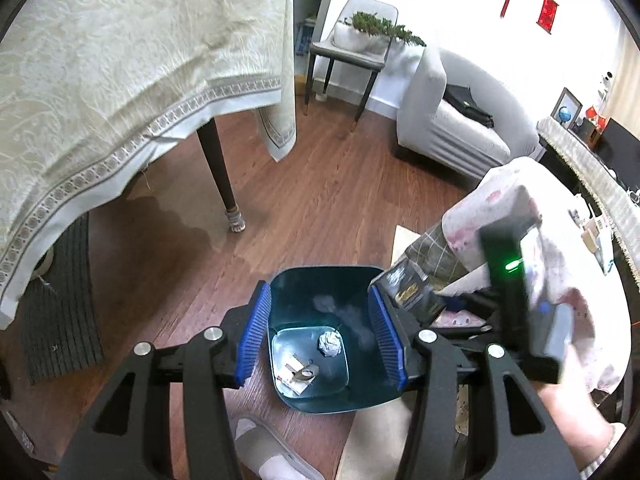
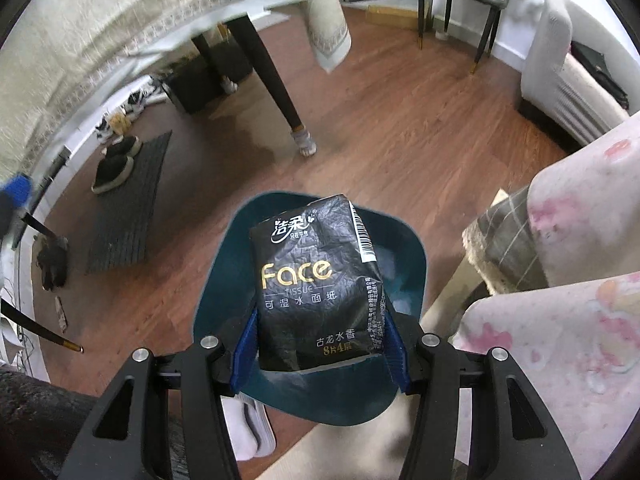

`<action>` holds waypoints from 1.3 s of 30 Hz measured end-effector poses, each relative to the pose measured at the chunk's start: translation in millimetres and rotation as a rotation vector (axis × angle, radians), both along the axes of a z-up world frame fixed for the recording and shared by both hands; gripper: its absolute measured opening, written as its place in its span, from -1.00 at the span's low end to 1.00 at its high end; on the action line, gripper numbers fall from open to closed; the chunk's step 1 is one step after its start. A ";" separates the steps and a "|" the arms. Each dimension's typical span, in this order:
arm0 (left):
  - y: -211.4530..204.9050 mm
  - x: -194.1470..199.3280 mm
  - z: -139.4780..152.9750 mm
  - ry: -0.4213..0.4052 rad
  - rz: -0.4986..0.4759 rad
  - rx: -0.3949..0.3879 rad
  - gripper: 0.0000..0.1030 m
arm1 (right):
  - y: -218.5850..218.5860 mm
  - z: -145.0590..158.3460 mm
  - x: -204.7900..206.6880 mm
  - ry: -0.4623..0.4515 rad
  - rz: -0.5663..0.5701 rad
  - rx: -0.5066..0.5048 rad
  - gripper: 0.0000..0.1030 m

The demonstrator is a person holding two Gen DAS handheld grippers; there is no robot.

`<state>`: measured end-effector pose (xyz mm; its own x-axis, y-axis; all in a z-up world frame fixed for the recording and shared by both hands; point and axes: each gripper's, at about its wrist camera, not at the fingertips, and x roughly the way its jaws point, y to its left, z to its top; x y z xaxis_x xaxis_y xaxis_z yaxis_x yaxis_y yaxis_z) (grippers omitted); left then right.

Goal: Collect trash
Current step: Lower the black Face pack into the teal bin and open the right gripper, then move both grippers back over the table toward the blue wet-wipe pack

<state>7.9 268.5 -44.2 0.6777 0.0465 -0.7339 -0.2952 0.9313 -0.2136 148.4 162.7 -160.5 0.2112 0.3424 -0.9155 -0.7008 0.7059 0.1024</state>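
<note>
A dark teal trash bin (image 1: 360, 384) stands on the wood floor below me. It holds a crumpled white paper ball (image 1: 330, 343) and some flat scraps (image 1: 299, 374). My left gripper (image 1: 320, 340) is open and empty, held over the bin mouth. My right gripper (image 2: 322, 354) is shut on a black "Face" tissue pack (image 2: 316, 284), held above the bin (image 2: 224, 280). The pack also shows in the left wrist view (image 1: 408, 292) at the bin's right rim.
A table with a cream tablecloth (image 1: 120, 80) and dark leg (image 1: 218, 168) stands to the left. A dark mat (image 2: 128, 208) with slippers lies beyond it. A grey sofa (image 1: 452, 120) and a stool (image 1: 352, 56) stand at the back. Pink floral fabric (image 2: 560, 280) is on the right.
</note>
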 end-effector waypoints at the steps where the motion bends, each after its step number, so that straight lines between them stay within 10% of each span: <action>1: 0.7 -1.6 2.5 -0.009 0.003 -0.001 0.06 | 1.6 -2.3 -0.5 0.002 0.004 -0.006 0.06; 17: 0.9 -9.9 30.5 -0.100 0.004 -0.016 0.09 | 0.5 -28.5 -5.2 0.019 0.025 -0.096 0.33; 39: -37.2 13.3 63.4 -0.195 -0.021 0.018 0.18 | -63.0 103.9 -15.9 -0.183 0.070 0.160 0.33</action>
